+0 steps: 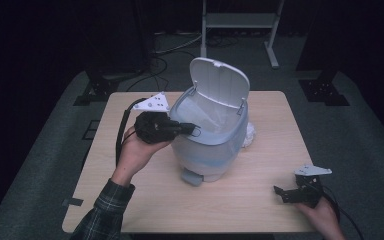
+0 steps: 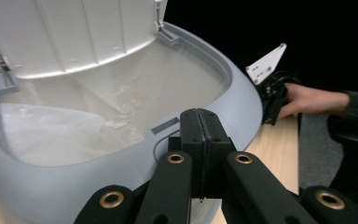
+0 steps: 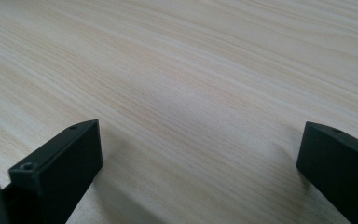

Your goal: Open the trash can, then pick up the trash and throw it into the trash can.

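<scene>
Your left gripper (image 2: 200,135) has its jaws pressed together at the rim of the bin (image 1: 207,145). Your right gripper (image 3: 200,154) rests spread on the pale wooden table (image 3: 191,70); the room around is dark.

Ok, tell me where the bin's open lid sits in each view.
High view: the lid stands upright at top centre, hinged at the far rim of the bin.
Left gripper view: the lid spans the top left, ribbed underside facing the camera.
Right gripper view: not in it; just the table between open jaws.
Shared landmark: the pale wooden table.
</scene>
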Available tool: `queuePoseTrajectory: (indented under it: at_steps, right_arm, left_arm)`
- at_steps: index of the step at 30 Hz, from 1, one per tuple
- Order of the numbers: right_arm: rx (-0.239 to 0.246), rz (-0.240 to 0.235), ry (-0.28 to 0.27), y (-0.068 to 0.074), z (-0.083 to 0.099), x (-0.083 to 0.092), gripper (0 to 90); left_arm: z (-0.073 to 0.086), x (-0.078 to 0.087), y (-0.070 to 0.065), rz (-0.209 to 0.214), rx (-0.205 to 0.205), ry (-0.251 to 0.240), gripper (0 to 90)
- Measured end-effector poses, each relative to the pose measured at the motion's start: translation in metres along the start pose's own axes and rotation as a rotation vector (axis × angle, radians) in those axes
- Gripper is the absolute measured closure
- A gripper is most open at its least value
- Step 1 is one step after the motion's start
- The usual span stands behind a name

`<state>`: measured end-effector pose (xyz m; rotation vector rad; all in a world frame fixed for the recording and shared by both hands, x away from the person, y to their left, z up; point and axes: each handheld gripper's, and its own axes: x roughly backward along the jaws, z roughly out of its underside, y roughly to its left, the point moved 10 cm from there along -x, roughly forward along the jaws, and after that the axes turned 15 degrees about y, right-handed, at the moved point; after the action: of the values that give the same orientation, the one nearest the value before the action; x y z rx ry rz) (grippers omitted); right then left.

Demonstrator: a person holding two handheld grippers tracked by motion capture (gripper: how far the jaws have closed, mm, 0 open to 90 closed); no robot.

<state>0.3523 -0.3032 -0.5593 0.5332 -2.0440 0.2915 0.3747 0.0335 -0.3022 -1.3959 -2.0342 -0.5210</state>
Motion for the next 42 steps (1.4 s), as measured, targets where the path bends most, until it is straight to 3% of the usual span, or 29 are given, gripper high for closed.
queuePoseTrajectory:
  at_steps: [8,20,28,33,42]
  right_arm:
    - [0.000,0.000,0.000,0.000,0.000,0.000,0.0]
    - [0.000,0.000,0.000,0.000,0.000,0.000,0.0]
    - [0.000,0.000,0.000,0.000,0.000,0.000,0.0]
    - [0.000,0.000,0.000,0.000,0.000,0.000,0.0]
    - [0.000,0.000,0.000,0.000,0.000,0.000,0.0]
  left_arm:
    - [0.006,0.010,0.002,-0.022,0.010,-0.015,85.3]
    - [0.030,0.031,0.007,-0.043,0.051,-0.025,75.6]
    - [0.052,0.036,0.007,-0.063,0.079,-0.017,54.8]
    - [0.074,0.033,0.008,-0.080,0.107,-0.009,43.9]
    - [0.105,0.020,0.011,-0.099,0.141,0.010,31.0]
